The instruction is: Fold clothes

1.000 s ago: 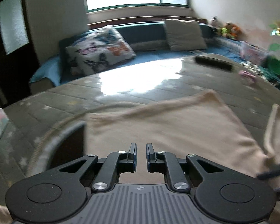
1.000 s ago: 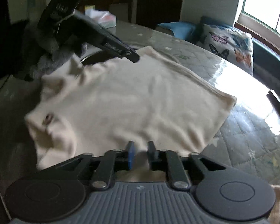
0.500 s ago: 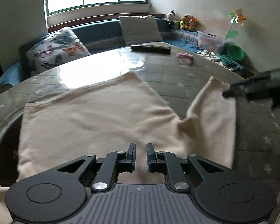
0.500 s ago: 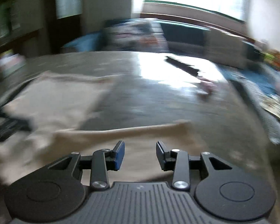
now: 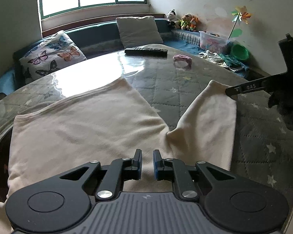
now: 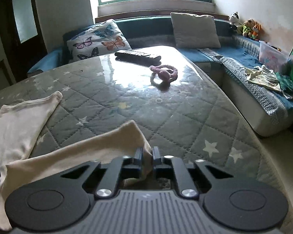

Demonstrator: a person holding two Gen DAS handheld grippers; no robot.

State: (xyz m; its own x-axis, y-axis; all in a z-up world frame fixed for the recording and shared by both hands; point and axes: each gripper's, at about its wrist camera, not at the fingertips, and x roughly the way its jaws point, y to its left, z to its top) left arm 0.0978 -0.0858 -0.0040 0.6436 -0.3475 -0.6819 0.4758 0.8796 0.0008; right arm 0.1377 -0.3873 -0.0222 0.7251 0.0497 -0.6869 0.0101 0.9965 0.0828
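Note:
A cream shirt (image 5: 84, 128) lies spread flat on the quilted grey table (image 5: 185, 85), one sleeve (image 5: 211, 120) stretched out to the right. My left gripper (image 5: 147, 162) is over the shirt near the armpit, jaws nearly closed with a narrow gap, and nothing shows between them. My right gripper (image 6: 146, 160) is shut on the sleeve's cuff edge (image 6: 111, 142); in the left wrist view its finger (image 5: 244, 88) touches the sleeve's far end. The shirt body (image 6: 13, 124) shows at the left of the right wrist view.
A black remote (image 5: 146, 51) and a pink hair band (image 5: 182, 59) lie on the far part of the table. A blue sofa (image 6: 244, 62) with a butterfly pillow (image 6: 98, 40) wraps around the table's far side and right. A clothes pile (image 6: 263, 77) lies on the sofa.
My right gripper swung from over the shirt body to the sleeve end, opened, then shut on the cuff. My left gripper's view turned right along the shirt; its jaws stayed nearly closed.

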